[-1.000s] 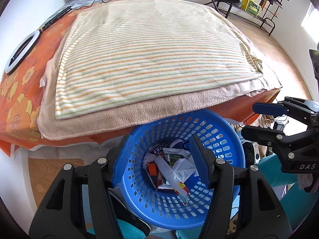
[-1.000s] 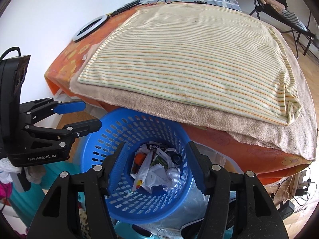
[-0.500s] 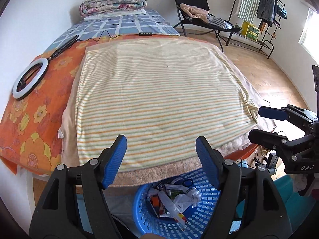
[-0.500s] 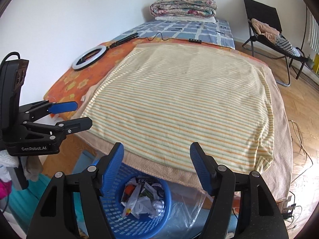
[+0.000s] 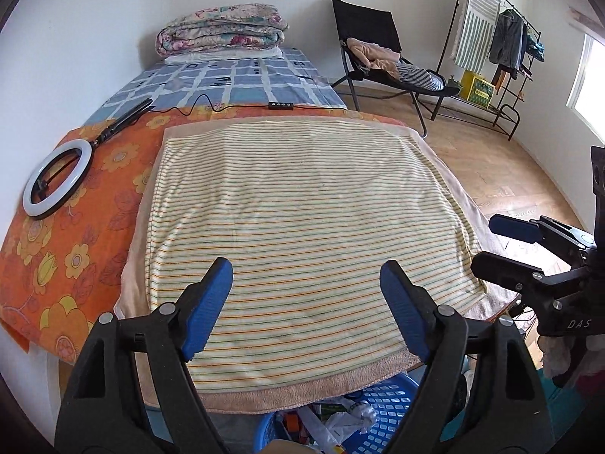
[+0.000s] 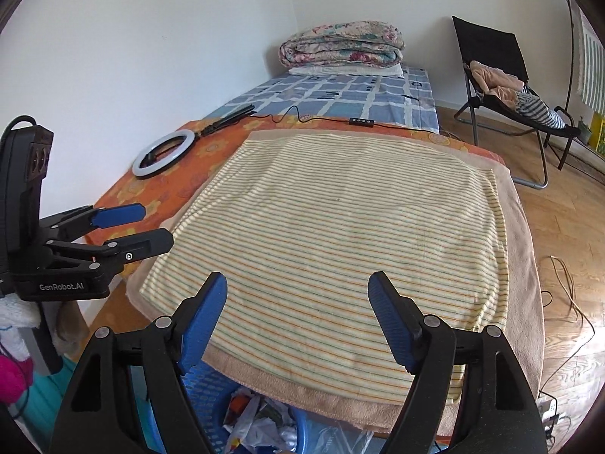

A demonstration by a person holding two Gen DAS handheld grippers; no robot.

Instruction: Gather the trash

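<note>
Trash (image 5: pixel 340 422) fills blue basket (image 5: pixel 382 412), tucked under towel's edge (image 5: pixel 302 389).

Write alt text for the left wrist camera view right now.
The open, empty left gripper points over a striped towel spread on a bed. A blue basket of trash sits below the bed's edge; the right gripper hangs open at right.

basket (image 5: pixel 382 412): mostly under towel edge (frame-cut) | trash (image 6: pixel 261 423): partly hidden
</note>
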